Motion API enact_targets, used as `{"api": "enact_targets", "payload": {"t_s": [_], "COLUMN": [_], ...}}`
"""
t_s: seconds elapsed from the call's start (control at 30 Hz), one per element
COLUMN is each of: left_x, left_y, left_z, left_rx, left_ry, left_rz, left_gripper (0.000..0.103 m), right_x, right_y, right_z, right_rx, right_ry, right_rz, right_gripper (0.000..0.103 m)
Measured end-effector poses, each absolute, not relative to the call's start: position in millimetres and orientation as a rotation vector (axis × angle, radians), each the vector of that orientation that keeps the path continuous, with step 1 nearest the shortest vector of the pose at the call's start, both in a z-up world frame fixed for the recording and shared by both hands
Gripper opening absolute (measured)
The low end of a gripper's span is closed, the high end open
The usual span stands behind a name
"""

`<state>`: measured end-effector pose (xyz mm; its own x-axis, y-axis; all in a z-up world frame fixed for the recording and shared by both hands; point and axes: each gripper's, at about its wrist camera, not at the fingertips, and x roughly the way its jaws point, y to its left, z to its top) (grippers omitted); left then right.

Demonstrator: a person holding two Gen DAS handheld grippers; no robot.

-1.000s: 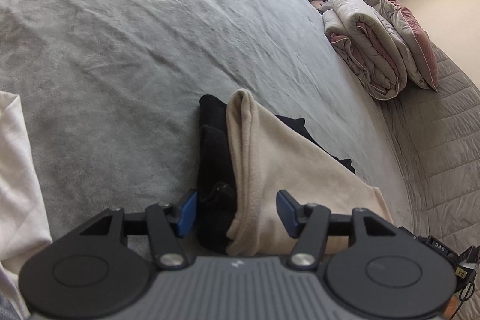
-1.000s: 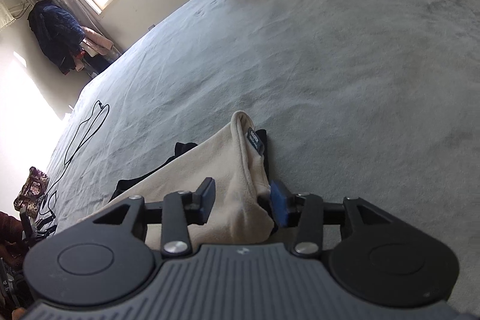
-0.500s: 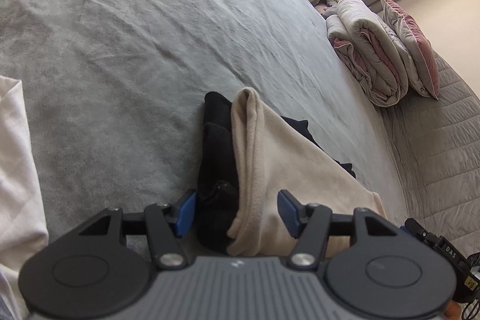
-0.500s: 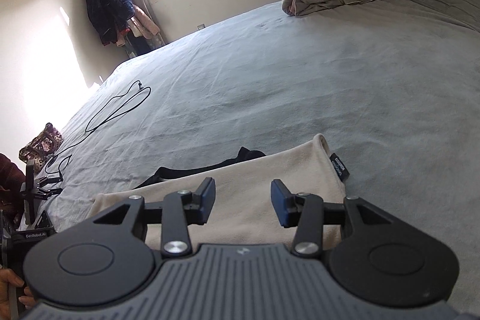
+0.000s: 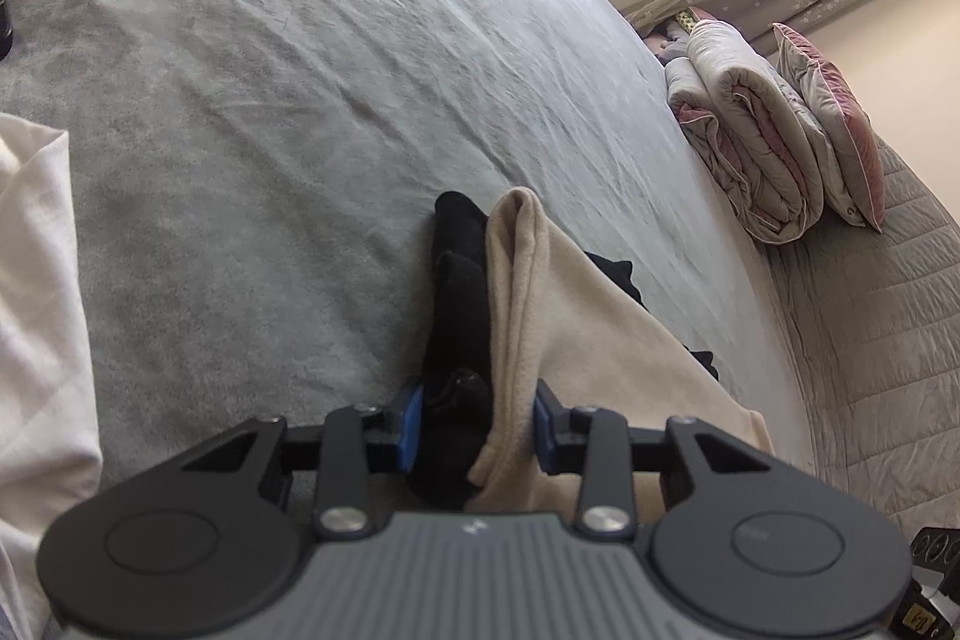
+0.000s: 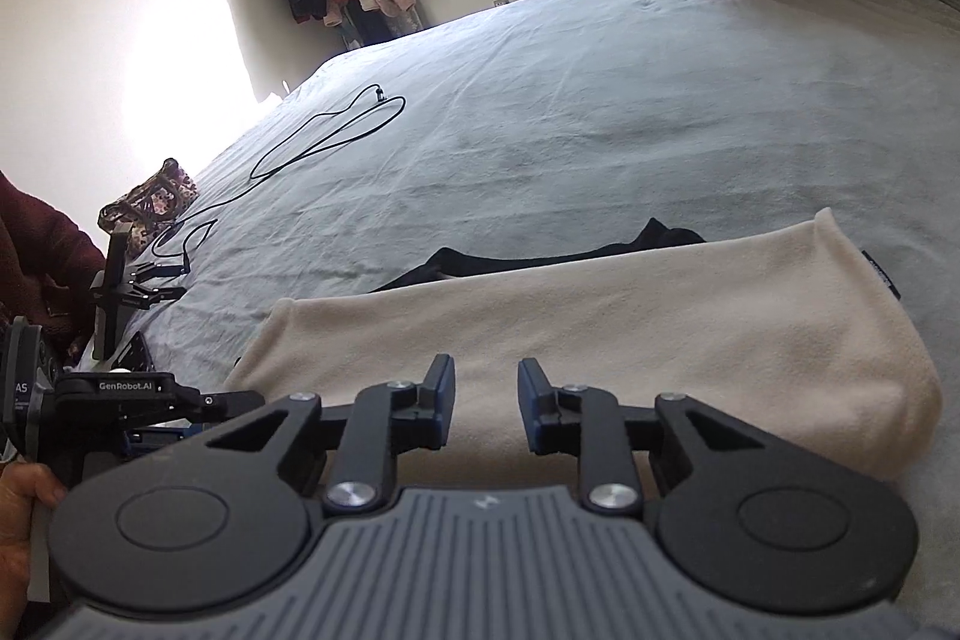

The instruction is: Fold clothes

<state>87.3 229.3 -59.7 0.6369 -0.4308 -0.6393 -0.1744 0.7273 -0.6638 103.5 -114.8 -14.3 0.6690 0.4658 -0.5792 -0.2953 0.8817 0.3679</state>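
Note:
A beige fleece garment (image 6: 630,334) lies folded over a black garment (image 6: 540,259) on the grey bed. In the left wrist view my left gripper (image 5: 474,421) is shut on the near end of the stack, its pads pressing the black garment (image 5: 456,316) and the beige garment (image 5: 564,316) together. In the right wrist view my right gripper (image 6: 486,397) hovers over the beige garment's middle, jaws apart with nothing between them. The left gripper shows at the left edge of the right wrist view (image 6: 198,400).
The grey bedcover (image 5: 300,70) spreads all around. A rolled quilt (image 5: 744,142) and a pink pillow (image 5: 834,118) lie at the far end. A black cable (image 6: 324,148) and a patterned pouch (image 6: 150,202) lie on the bed. White cloth (image 5: 36,280) is at the left.
My left gripper has closed from open onto the garments' end. My right gripper has let go of the beige garment's end, lifted and swung over its middle.

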Motion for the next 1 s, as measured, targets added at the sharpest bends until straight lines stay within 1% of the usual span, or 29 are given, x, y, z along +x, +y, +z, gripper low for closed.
{"api": "enact_targets", "payload": {"t_s": [0.07,0.23,0.33,0.5,0.53,0.57,0.6,0.73,0.77,0.8,0.87,1.0], "left_x": [86.6,85.9,85.6,86.1,86.4,86.9,87.3,90.8,93.2,95.4,97.9,105.8], "left_y": [229.1,228.4,227.0,211.7,207.8,202.5,197.6,175.6,167.1,158.8,145.3,115.4], "left_z": [-59.4,-55.4,-43.6,-6.5,1.5,10.2,17.8,38.6,42.4,46.1,48.9,48.3], "left_rx": [-0.766,-0.773,-0.77,-0.723,-0.714,-0.703,-0.693,-0.675,-0.67,-0.666,-0.659,-0.647], "left_ry": [0.884,0.873,0.849,0.784,0.771,0.758,0.746,0.717,0.715,0.713,0.715,0.729], "left_rz": [-0.162,-0.167,-0.182,-0.23,-0.241,-0.256,-0.27,-0.327,-0.343,-0.36,-0.392,-0.445], "left_gripper": [0.033,0.028,0.027,0.026,0.026,0.026,0.026,0.026,0.026,0.026,0.026,0.026], "right_x": [103.5,101.7,100.5,102.3,103.1,103.8,104.2,105.0,105.2,105.6,105.6,105.3], "right_y": [-105.3,-95.3,-95.9,-98.3,-101.3,-104.5,-109.3,-134.6,-141.9,-148.8,-165.2,-191.1], "right_z": [-19.6,-47.1,-45.9,-37.7,-35.9,-34.1,-32.4,-24.0,-22.0,-20.3,-15.2,-9.0], "right_rx": [0.228,0.189,0.189,0.196,0.217,0.239,0.272,0.41,0.445,0.478,0.558,0.678], "right_ry": [0.731,0.774,0.775,0.788,0.791,0.794,0.796,0.791,0.788,0.784,0.773,0.754], "right_rz": [0.449,0.418,0.41,0.416,0.422,0.427,0.434,0.447,0.449,0.45,0.448,0.445], "right_gripper": [0.025,0.016,0.015,0.016,0.018,0.027,0.029,0.03,0.033,0.037,0.041,0.042]}}
